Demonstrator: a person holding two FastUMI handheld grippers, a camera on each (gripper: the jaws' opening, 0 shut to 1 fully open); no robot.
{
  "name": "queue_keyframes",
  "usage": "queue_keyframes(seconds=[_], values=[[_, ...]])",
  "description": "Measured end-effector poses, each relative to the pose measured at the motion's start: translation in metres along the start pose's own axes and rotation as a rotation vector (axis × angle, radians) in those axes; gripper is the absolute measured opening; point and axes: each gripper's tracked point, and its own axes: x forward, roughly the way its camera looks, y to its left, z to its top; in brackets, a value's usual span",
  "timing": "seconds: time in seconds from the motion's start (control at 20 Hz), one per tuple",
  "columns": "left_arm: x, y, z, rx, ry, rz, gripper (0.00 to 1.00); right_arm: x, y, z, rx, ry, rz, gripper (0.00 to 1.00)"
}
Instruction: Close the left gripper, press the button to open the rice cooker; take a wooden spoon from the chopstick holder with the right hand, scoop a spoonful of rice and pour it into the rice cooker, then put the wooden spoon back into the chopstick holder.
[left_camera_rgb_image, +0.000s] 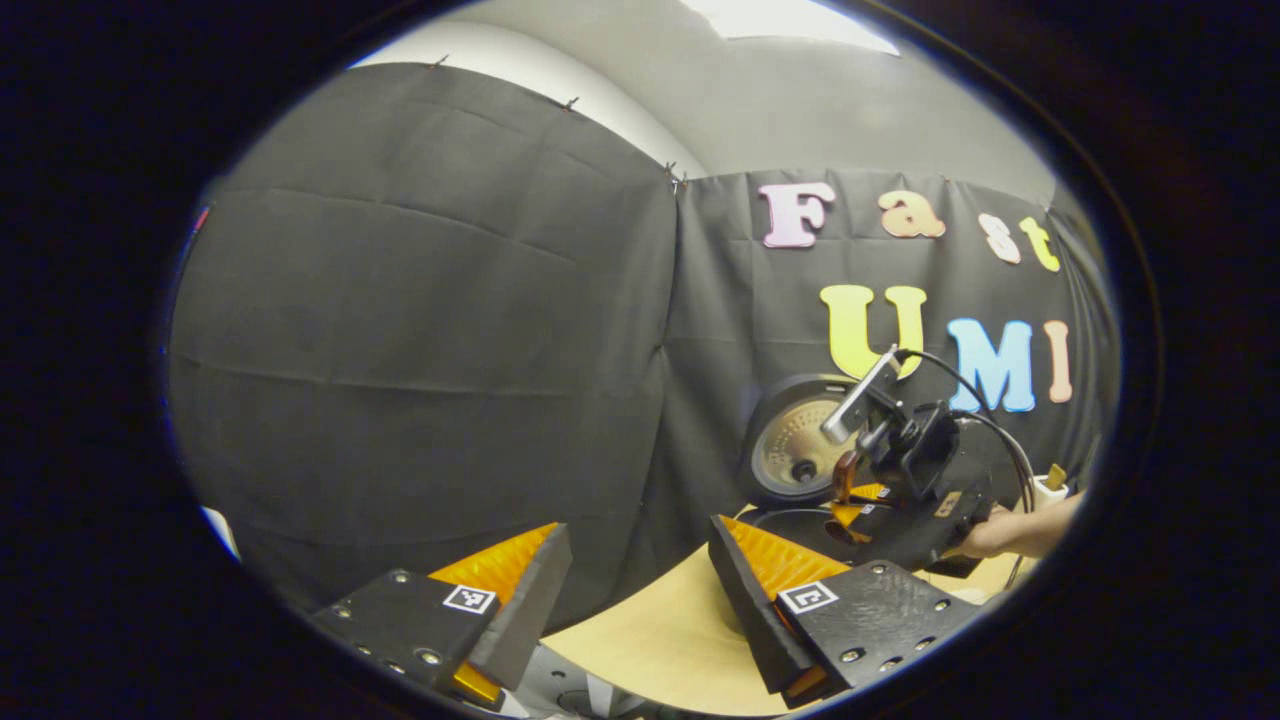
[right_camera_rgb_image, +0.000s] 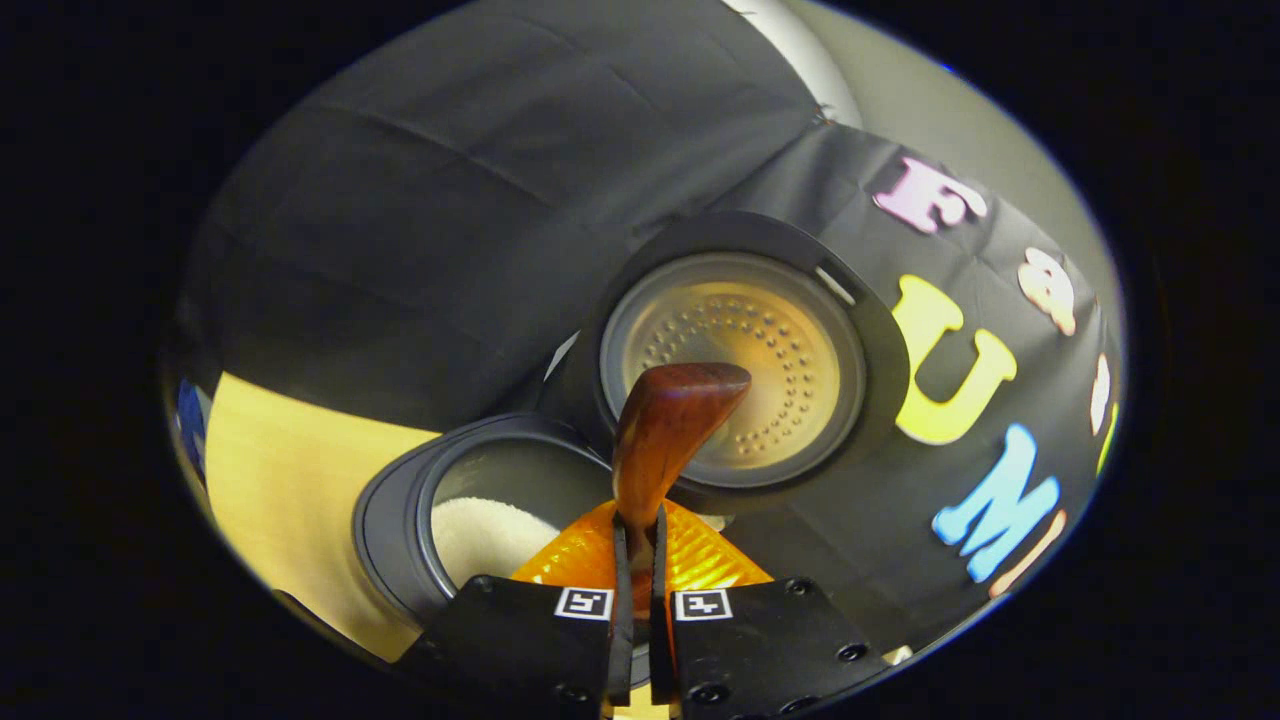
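Spoon over the open cooker, holder next

Left gripper (left_camera_rgb_image: 630, 590) sits low and well back from the work, its fingers spread wide with nothing between them, pointed toward the booth's corner above the table (left_camera_rgb_image: 660, 630). From its view, the cooker (left_camera_rgb_image: 800, 440) lies ahead and to the right with the lid swung up, so the button step looks done. Further right in that view the right gripper (left_camera_rgb_image: 860, 505) hangs over the cooker's mouth, a hand (left_camera_rgb_image: 1010, 530) gripping it from the far right edge. A pale object stands just behind that hand; whether it is the chopstick holder I cannot tell.

In the right gripper view, the pot (right_camera_rgb_image: 480, 520) sits at lower left with white rice (right_camera_rgb_image: 490, 535) heaped against its wall. The right gripper (right_camera_rgb_image: 637, 560) is pressed together on the spoon (right_camera_rgb_image: 665, 430), pinching its shaft. The spoon's long axis runs straight out along the fingers and up, the bowl end standing in front of the raised lid (right_camera_rgb_image: 735, 350). The bowl shows its back, so whether any rice remains in it cannot be told.

Judging by the rice in the pot, the pour is likely finished or nearly so. The coming move turns on the holder lying to the right hand's own side, not ahead of it: that hand is plainly the nearer, and it would need to swing away from the cooker and tip the spoon upright to drop it in.
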Motion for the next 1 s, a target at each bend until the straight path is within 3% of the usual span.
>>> queue_keyframes(seconds=[0.25,0.6,0.75,0.8,0.85,1.0], values=[[0.001,-0.007,0.006,0.006,-0.008,-0.017,0.85,0.002,-0.006,-0.012,0.426,0.062,0.059,0.09],[0.012,-0.039,0.014,0.008,-0.021,-0.084,0.85,-0.011,-0.026,-0.009,1.039,0.062,0.133,0.08],[0.016,-0.058,0.019,0.009,-0.032,-0.127,0.85,-0.025,-0.048,-0.012,1.157,0.039,0.127,0.08],[0.017,-0.064,0.021,0.009,-0.035,-0.142,0.85,-0.033,-0.060,-0.019,1.170,0.029,0.115,0.12],[0.020,-0.070,0.024,0.007,-0.036,-0.156,0.85,-0.043,-0.071,-0.024,1.171,0.024,0.095,0.05],[0.025,-0.092,0.024,0.005,-0.040,-0.202,0.86,-0.069,-0.100,-0.036,1.163,0.008,0.034,0.08]])
